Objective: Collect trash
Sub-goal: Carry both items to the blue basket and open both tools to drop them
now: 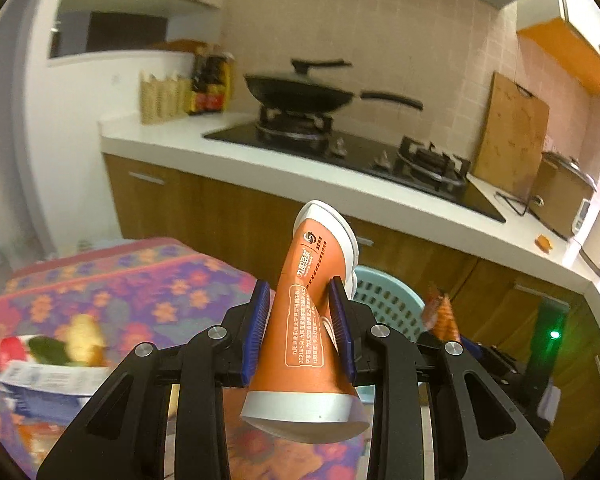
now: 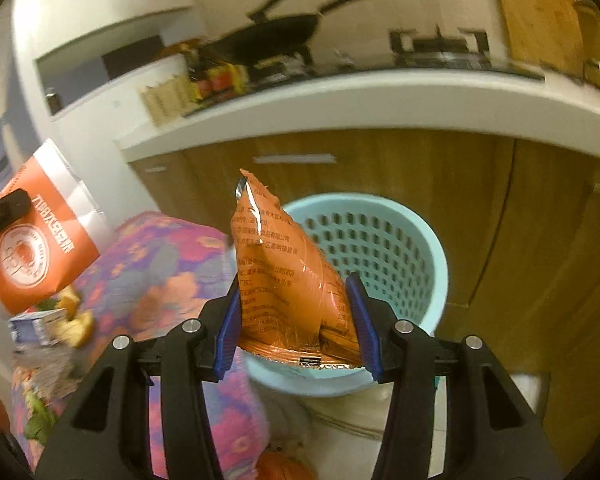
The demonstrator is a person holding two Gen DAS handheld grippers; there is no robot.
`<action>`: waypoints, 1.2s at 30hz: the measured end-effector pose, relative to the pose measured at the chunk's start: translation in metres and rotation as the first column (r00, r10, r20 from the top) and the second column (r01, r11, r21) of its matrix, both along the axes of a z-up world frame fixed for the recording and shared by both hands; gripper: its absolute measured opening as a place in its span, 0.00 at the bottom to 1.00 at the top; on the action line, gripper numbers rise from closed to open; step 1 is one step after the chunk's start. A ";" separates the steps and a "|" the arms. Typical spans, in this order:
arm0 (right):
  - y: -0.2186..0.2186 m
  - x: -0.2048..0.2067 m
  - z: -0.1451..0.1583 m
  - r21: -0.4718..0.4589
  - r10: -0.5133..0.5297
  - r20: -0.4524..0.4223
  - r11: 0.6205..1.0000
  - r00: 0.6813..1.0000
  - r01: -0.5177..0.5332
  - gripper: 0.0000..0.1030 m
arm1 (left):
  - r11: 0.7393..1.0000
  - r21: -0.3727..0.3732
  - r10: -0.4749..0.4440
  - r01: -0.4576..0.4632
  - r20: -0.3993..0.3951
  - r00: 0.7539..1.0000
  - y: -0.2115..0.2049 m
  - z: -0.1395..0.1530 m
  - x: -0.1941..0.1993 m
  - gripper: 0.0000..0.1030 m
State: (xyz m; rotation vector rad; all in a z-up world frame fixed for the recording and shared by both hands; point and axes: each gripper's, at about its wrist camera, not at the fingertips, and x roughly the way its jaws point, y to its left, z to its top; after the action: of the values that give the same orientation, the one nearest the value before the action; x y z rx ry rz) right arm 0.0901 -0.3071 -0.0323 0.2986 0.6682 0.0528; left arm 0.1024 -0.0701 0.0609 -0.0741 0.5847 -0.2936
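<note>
An orange paper cup point(image 1: 306, 332) is clamped between the blue pads of the left gripper point(image 1: 302, 330), tilted, above a floral tablecloth point(image 1: 148, 284). A crumpled orange snack wrapper point(image 2: 288, 280) is pinched by the right gripper point(image 2: 296, 320), held over a light-blue perforated bin point(image 2: 380, 248). Beyond, wooden cabinets point(image 2: 420, 176), a white counter point(image 1: 228, 160) and a black wok point(image 1: 300, 92) are seen.

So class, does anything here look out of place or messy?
Yes: food scraps and a small carton lie strewn on the floral cloth, and an orange bit sits stray on the counter.
</note>
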 end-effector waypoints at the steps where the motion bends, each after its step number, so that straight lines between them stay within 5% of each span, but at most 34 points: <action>1: -0.004 0.008 -0.006 0.011 -0.006 -0.022 1.000 1.000 0.007 0.45 | 1.000 -0.002 -0.008 0.008 -0.019 1.000 -0.009 -0.006 0.008 0.28; 8: -0.023 0.048 -0.037 0.076 -0.037 -0.141 0.996 0.989 0.048 0.51 | 0.999 0.015 -0.029 0.031 -0.093 0.995 -0.053 -0.037 0.049 0.29; 17: -0.043 0.056 -0.048 0.075 -0.057 -0.157 0.995 0.986 0.070 0.62 | 0.998 0.027 -0.053 0.058 -0.164 0.985 -0.085 -0.068 0.089 0.28; 27: -0.057 0.049 -0.047 0.083 -0.075 -0.148 0.993 0.986 0.088 0.67 | 0.997 0.033 -0.067 0.074 -0.176 0.982 -0.093 -0.078 0.088 0.29; 36: -0.042 0.061 -0.048 0.028 -0.020 -0.162 0.999 0.987 0.025 0.79 | 0.994 0.078 -0.066 0.071 -0.064 0.996 -0.073 -0.040 0.033 0.57</action>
State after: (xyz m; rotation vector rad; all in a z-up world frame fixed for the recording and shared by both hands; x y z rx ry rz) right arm 0.1516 -0.3494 -0.0802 0.3421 0.8253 0.0171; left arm 0.1354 -0.1427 0.0211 0.0148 0.6600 -0.3346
